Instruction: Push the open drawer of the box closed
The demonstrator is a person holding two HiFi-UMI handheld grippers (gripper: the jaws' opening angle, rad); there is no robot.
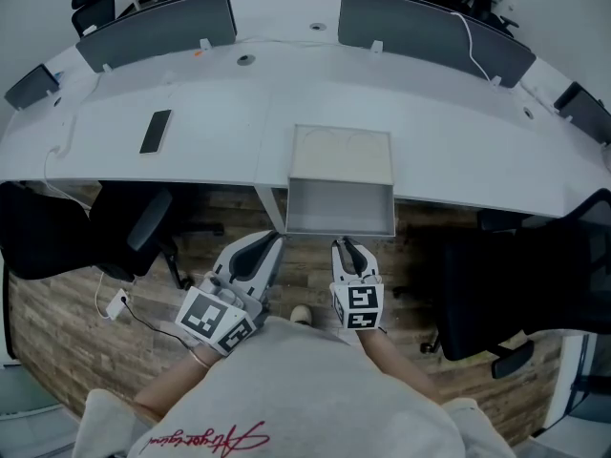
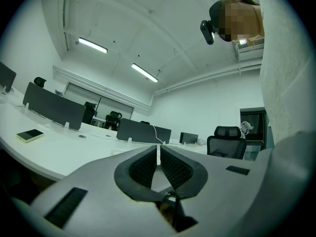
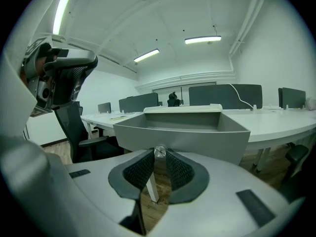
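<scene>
A white box (image 1: 342,154) sits at the near edge of the long white desk (image 1: 210,113). Its grey drawer (image 1: 339,208) is pulled out over the floor towards me. In the right gripper view the drawer's front (image 3: 197,135) fills the middle, with the box top (image 3: 182,108) behind it. My right gripper (image 1: 341,244) is at the drawer front, its jaws closed on the small clear knob (image 3: 159,151). My left gripper (image 1: 274,240) hangs shut and empty just left of the drawer, below its left corner. In its own view it (image 2: 159,149) points over the desk.
A dark phone (image 1: 156,131) lies on the desk at the left. Grey dividers (image 1: 158,27) line the far side. Black office chairs stand at the left (image 1: 129,227) and right (image 1: 506,284). A table leg (image 1: 270,208) stands beside the drawer. A cable (image 1: 115,303) lies on the wooden floor.
</scene>
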